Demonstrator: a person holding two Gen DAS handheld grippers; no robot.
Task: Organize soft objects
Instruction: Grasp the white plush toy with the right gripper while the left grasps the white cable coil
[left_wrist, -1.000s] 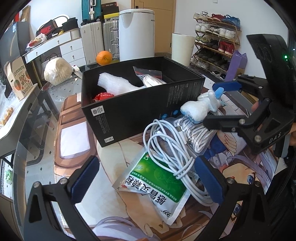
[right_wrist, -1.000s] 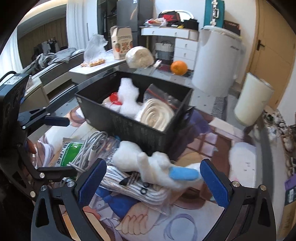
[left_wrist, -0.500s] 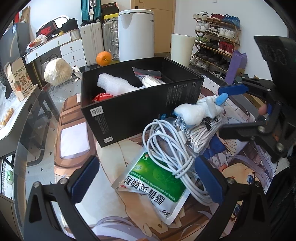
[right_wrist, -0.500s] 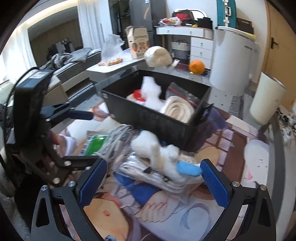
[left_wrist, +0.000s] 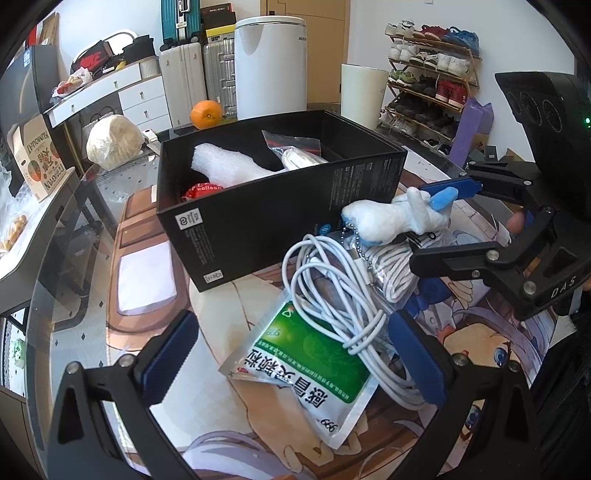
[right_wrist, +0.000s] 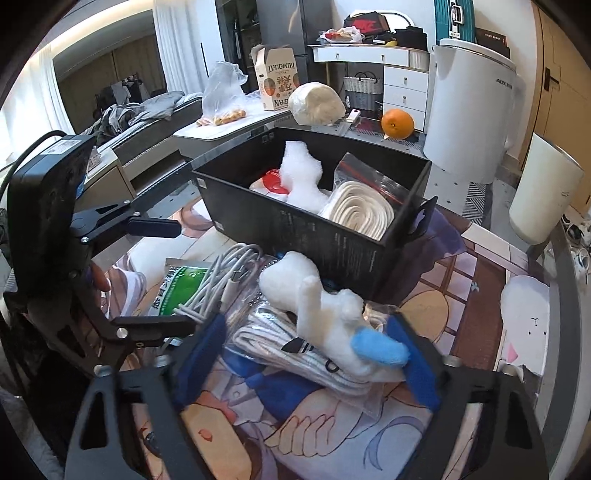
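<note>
Now, at the left wrist view's lower edge, the left gripper (left_wrist: 295, 354) gapes wide over a green-and-white foil sachet (left_wrist: 310, 365) and coiled white cable (left_wrist: 332, 295). Mid-frame stands the black cardboard box (left_wrist: 280, 218). At right, the right gripper (right_wrist: 306, 354) is closing around a white plush toy with a blue tip (right_wrist: 328, 314), seemingly not yet pinching it.

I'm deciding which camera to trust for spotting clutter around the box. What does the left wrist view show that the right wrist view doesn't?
Only the left wrist view shows the shoe rack and the whole green medicine sachet. Only the right wrist view shows the bed with grey clothes and the coiled white rope in the box. Both show the black box, the white plush toy, the white cable bundle and the orange. The right gripper is closing around the plush.
</note>
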